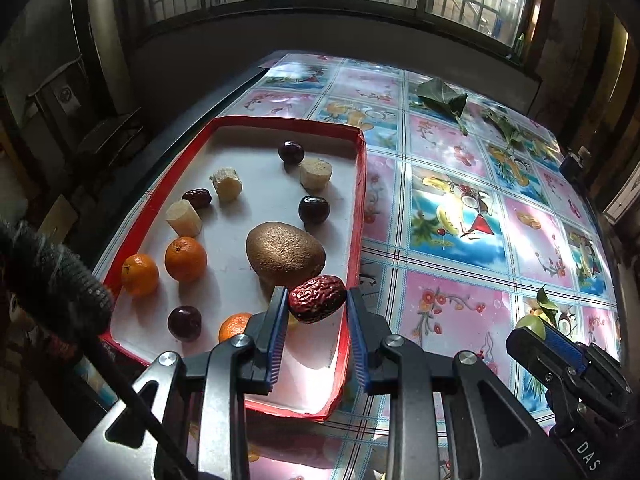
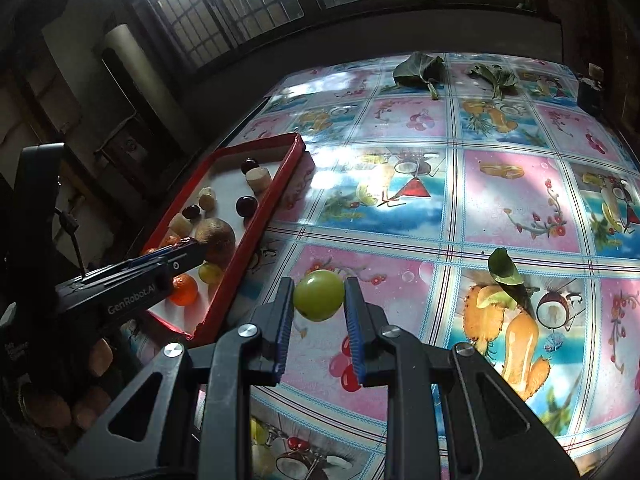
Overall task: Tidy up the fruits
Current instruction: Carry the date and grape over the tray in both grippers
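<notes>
Red date clamped in left gripper above red tray's near end; green grape pinched in right gripper over counter. Lower into bare tray spots, release gently—grape rolls.

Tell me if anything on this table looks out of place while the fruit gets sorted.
Loose green leaves lie on the tablecloth, outside the red tray: two at the far edge, one nearer. The fruits seen are in the tray or held: left gripper a red date, right gripper a green fruit.
</notes>
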A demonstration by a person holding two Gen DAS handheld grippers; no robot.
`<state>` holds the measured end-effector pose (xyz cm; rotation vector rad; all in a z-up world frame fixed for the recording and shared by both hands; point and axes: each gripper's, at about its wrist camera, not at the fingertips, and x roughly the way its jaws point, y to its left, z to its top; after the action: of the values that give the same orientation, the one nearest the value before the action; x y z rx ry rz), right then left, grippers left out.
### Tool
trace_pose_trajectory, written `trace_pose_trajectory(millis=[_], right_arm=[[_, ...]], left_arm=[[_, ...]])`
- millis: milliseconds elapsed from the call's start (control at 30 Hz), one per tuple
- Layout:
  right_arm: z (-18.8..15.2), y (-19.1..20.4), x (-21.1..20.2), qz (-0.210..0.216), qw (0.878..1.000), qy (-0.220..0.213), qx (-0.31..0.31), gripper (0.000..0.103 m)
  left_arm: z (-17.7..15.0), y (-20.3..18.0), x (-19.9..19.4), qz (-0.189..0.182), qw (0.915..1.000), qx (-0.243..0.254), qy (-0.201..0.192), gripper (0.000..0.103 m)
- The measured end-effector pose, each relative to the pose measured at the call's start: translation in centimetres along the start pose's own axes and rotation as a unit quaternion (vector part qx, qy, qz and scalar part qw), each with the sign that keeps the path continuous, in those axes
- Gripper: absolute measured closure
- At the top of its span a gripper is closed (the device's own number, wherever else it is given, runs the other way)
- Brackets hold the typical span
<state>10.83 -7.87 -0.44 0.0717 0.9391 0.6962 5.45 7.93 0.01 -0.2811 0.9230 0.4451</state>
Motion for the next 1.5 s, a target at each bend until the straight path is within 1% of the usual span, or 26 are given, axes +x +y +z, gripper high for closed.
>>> trace_pose_trajectory(millis=[100,133,367,533,800,900,967,1033,1133,1267,1400,1500], right_arm=[[0.0,0.8,0.3,0.002,1.0,0.004,-0.01,0.076],[0.0,1.1,0.4,-0.004,1.0,0.004,-0.017,0.076],[0.2,3.7,2.2,-0.057,0.995,0.012,-0.075,0.076],[0.0,5.8,3.6,-0.092,0.988,0.018,-0.121,0.076],[0.3,7.0,5.0,-0.096,0.985,0.028,-0.14,0.076],[0.4,7.2,5.5,-0.092,0.985,0.032,-0.141,0.076],[0.4,7.2,5.8,-0.084,0.986,0.035,-0.139,0.076],[0.7,7.1,6.1,-0.069,0.988,0.041,-0.131,0.076],[1.4,7.0,6.5,-0.03,0.992,0.046,-0.113,0.076],[3.3,7.8,7.7,0.009,0.994,0.048,-0.096,0.076],[6.1,9.6,9.7,0.042,0.994,0.048,-0.093,0.076],[7.9,11.2,12.3,0.051,0.992,0.06,-0.098,0.076]], left_arm=[[-0.1,0.8,0.1,-0.003,1.0,-0.007,0.003,0.075],[-0.1,1.1,0.1,-0.002,0.9999,-0.01,0.004,0.075],[-0.4,4.1,0.4,0.012,0.9993,-0.034,0.01,0.075],[-0.5,6.1,0.4,0.023,0.9984,-0.05,0.011,0.075],[-0.5,8.4,1.1,0.033,0.9969,-0.07,0.019,0.075],[-0.8,9.5,1.2,0.03,0.9963,-0.077,0.021,0.075],[-1.0,10.4,1.2,0.02,0.9959,-0.085,0.023,0.075],[-1.0,11.2,1.3,0.003,0.996,-0.086,0.024,0.075],[-0.6,11.5,1.2,-0.007,0.9961,-0.086,0.018,0.075],[0.6,10.6,1.6,-0.036,0.9961,-0.078,0.021,0.075],[1.1,8.7,2.5,-0.066,0.9954,-0.061,0.033,0.075],[1.2,7.9,3.5,-0.073,0.9949,-0.053,0.045,0.075]])
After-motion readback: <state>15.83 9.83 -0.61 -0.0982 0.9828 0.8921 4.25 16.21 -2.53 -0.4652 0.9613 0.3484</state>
